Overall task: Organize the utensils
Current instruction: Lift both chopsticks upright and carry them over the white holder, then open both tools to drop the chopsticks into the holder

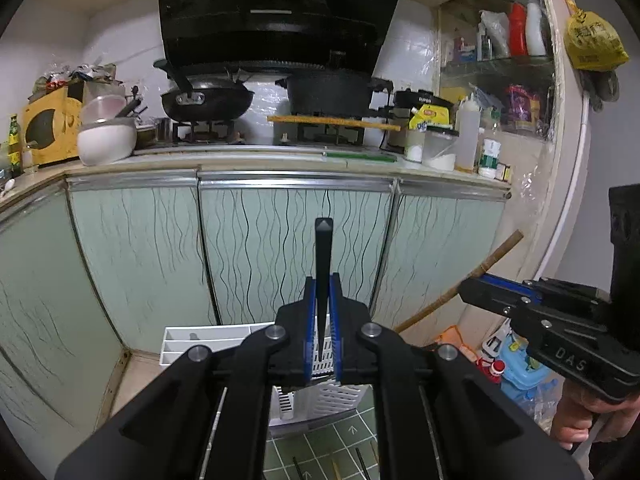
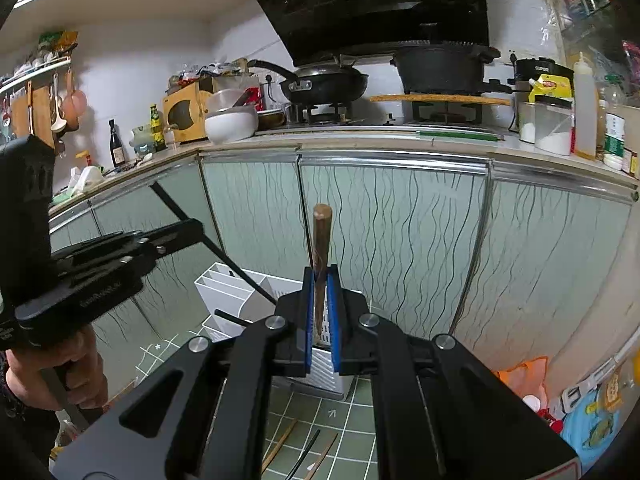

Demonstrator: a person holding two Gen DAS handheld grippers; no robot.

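My left gripper (image 1: 322,308) is shut on a black chopstick (image 1: 323,256) that points up, above a white slotted utensil holder (image 1: 208,340) on the floor. My right gripper (image 2: 322,300) is shut on a brown wooden chopstick (image 2: 321,240), also pointing up, over the same holder (image 2: 236,296). The left gripper with its black chopstick shows in the right wrist view (image 2: 172,236) at the left, and the right gripper shows in the left wrist view (image 1: 472,290) at the right. Several loose chopsticks (image 2: 304,452) lie on the green tiled mat (image 2: 352,420) below.
Pale green cabinet doors (image 1: 280,240) stand right behind the holder. The counter above carries a wok (image 1: 208,100), a black pot (image 1: 332,88), a white bowl (image 1: 106,140) and jars. A wooden stick (image 1: 460,280) leans at the right, with bags and toys (image 1: 516,364) on the floor.
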